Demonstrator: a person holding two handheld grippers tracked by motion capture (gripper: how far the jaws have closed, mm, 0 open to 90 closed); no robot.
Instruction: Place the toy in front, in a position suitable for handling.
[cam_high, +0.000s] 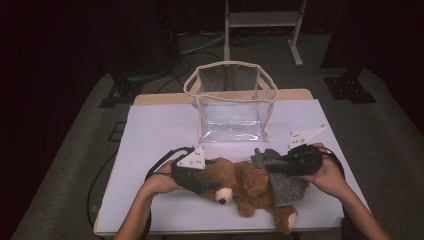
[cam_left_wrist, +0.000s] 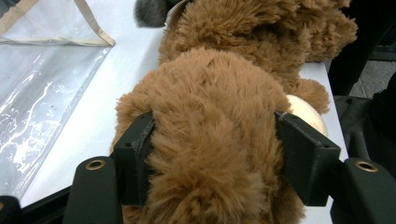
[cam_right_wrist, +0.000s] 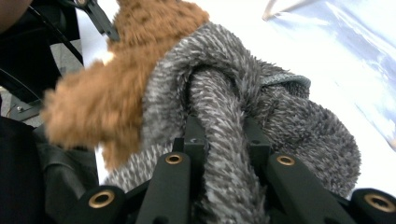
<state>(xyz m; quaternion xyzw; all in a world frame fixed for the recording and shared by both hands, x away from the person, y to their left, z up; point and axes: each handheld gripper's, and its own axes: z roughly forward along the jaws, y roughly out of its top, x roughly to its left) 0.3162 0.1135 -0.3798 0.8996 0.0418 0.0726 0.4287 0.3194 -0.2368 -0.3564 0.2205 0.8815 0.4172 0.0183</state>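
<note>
While the fluffy brown teddy bear (cam_high: 245, 187) lies at the table's near edge, head clamped by the left gripper (cam_left_wrist: 212, 158) and grey knitted garment (cam_right_wrist: 261, 121) pinched by the right gripper (cam_right_wrist: 224, 140), both grips are best kept firm when lifted toward the clear plastic bag (cam_high: 230, 100) beyond.

Grey cloth (cam_high: 284, 184) hides teddy bear (cam_high: 240, 182) lower body

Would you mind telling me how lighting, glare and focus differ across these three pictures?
High view: dim surroundings, the white table lit, the clear bag glinting faintly. Left gripper view: sharp on the teddy bear, glare streaks on the bag's plastic. Right gripper view: the grey knit garment is crisp, brown fur at left soft, the table washed out bright.
</note>
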